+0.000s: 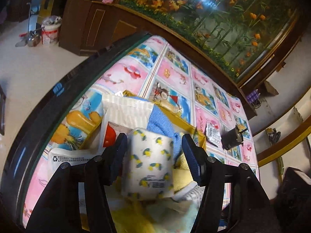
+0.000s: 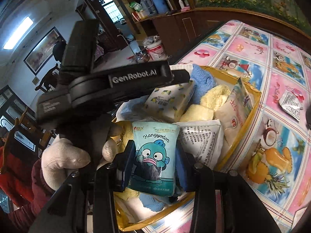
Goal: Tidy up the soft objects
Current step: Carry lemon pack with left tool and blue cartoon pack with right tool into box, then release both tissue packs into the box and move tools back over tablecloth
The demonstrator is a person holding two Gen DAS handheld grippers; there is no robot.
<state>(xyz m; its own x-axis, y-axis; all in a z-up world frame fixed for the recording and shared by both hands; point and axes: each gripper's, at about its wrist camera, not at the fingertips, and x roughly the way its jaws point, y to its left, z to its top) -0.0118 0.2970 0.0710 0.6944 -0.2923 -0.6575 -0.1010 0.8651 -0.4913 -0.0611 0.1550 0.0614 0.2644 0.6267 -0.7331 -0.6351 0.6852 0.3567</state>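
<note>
Right tool [image 2: 155, 167] is pinching a teal Hangyodon tissue pack [image 2: 153, 161] by its two long sides, just over the yellow box [image 2: 250, 104] that's stuffed with soft stuff. Left tool [image 1: 153, 155] is spread, with a lemon-print tissue pack [image 1: 149, 163] sitting between the jaws. There's a gap on the right side, so I'd say it isn't gripping it. That pack lies on top of the pile, next to a blue towel [image 1: 161, 120] and some yellow cloth [image 2: 211, 97].

Handling-wise, these packs look light and squishy. The plastic wrap is probably a bit slick, and the sides already cave in where the pads press on the teal one. Grabbing across the narrow width near the middle seems the safest bet; at a corner it'd likely just fold and slip. Nothing fragile in there as far as I can tell, so a firm squeeze should be fine. The box sits on the table [image 1: 175, 73], which has a cartoon cloth.
</note>
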